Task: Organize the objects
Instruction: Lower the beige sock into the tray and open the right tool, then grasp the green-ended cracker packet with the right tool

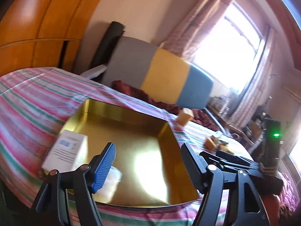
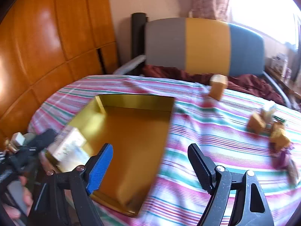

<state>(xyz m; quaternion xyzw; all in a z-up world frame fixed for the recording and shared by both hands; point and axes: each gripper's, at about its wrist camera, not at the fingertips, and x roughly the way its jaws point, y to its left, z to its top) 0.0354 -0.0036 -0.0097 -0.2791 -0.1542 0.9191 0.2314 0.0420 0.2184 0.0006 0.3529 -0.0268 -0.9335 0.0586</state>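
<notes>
A gold tray [image 1: 146, 150] lies on the striped bedspread; it also shows in the right wrist view [image 2: 135, 131]. A white box [image 1: 65, 150] sits in the tray's near left corner, seen blurred in the right wrist view [image 2: 69, 146]. My left gripper [image 1: 148, 165] is open and empty above the tray's near edge. My right gripper [image 2: 150, 165] is open and empty over the tray's right rim. Several small tan boxes lie on the bed: one far off [image 2: 218, 88], others at right [image 2: 256, 122]. One tan box shows beyond the tray [image 1: 185, 116].
A headboard [image 2: 207, 45] in grey, yellow and blue stands behind the bed, with a dark red blanket [image 2: 244, 82] at its foot. An orange wooden wardrobe [image 2: 47, 47] fills the left. A bright window [image 1: 235, 52] is at right. The right gripper's body [image 1: 235, 160] shows in the left view.
</notes>
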